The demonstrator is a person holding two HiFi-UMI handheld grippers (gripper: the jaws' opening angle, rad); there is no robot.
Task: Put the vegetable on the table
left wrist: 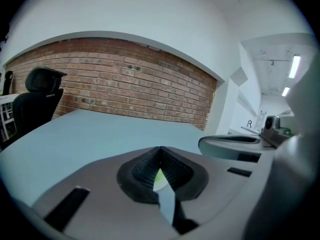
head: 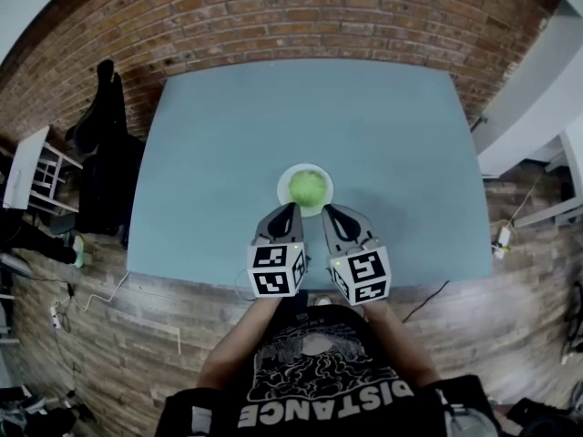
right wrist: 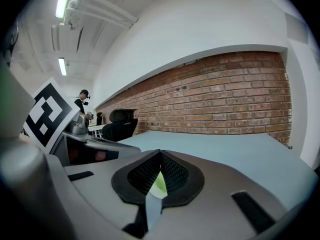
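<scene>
blue table (head: 228,144), green vegetable (head: 308,188) on white plate (head: 283,190), left gripper (head: 292,208) and right gripper (head: 327,209) nearby, jaws together, empty

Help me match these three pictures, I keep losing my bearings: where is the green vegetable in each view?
Head view: the green vegetable sits on the white plate, mid-table.
Left gripper view: only a sliver of it, low centre, in the gap under the meeting jaws.
Right gripper view: the same sliver, low centre.
Shared landmark: the brick wall beyond the table.
</scene>
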